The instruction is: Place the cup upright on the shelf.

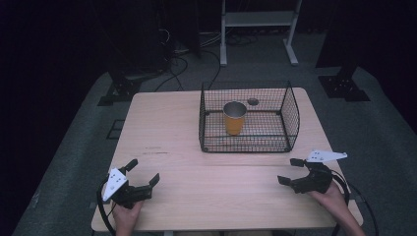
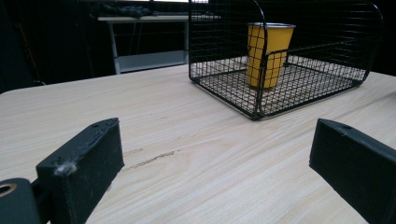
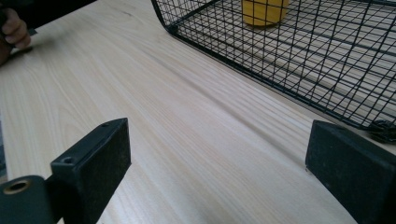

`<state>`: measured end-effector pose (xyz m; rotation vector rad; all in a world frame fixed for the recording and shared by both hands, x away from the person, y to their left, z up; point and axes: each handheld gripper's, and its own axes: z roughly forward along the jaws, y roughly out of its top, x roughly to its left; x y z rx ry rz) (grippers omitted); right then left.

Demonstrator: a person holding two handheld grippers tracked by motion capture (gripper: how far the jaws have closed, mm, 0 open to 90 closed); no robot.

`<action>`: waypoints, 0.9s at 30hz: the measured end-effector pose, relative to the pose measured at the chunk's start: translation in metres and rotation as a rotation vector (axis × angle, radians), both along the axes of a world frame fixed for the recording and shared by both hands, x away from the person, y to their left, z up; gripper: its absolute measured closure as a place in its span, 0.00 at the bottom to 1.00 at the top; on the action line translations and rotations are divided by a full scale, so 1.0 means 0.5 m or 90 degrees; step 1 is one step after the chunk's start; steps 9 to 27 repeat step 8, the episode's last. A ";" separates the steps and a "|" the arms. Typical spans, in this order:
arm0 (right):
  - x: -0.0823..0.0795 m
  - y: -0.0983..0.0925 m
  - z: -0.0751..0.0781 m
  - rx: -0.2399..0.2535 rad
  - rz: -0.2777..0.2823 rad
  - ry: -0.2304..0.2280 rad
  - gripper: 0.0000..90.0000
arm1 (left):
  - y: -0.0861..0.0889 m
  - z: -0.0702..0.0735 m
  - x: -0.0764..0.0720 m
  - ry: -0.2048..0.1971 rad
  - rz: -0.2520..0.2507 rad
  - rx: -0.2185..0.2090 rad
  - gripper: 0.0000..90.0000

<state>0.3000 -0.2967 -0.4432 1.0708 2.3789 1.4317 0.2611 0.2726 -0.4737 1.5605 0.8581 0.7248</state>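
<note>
Yellow cup [image 1: 234, 119], upright in wire basket [image 1: 290, 118]: likely light, thin-walled; grip mid-wall gently. Left gripper [image 1: 143, 173] and right gripper [image 1: 290, 171] jaws spread, empty.

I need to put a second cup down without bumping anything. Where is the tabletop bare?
The widest bare stretch of the table lies left of the wire basket. Bare too is the front strip between the left gripper and the right gripper. The basket itself holds a yellow cup, with a small dark disc behind it, so there it is crowded.
</note>
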 end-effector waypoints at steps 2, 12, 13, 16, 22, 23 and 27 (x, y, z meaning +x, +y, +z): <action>-0.004 0.000 -0.001 -0.003 0.000 -0.003 0.07 | -0.001 0.000 0.000 0.001 0.000 0.000 0.02; -0.012 -0.003 -0.010 -0.001 0.000 0.009 0.07 | 0.001 0.000 0.001 0.002 0.002 -0.001 0.02; -0.012 -0.003 -0.010 -0.001 0.000 0.009 0.07 | 0.001 0.000 0.001 0.002 0.002 -0.001 0.02; -0.012 -0.003 -0.010 -0.001 0.000 0.009 0.07 | 0.001 0.000 0.001 0.002 0.002 -0.001 0.02; -0.012 -0.003 -0.010 -0.001 0.000 0.009 0.07 | 0.001 0.000 0.001 0.002 0.002 -0.001 0.02; -0.012 -0.003 -0.010 -0.001 0.000 0.009 0.07 | 0.001 0.000 0.001 0.002 0.002 -0.001 0.02; -0.012 -0.003 -0.010 -0.001 0.000 0.009 0.07 | 0.001 0.000 0.001 0.002 0.002 -0.001 0.02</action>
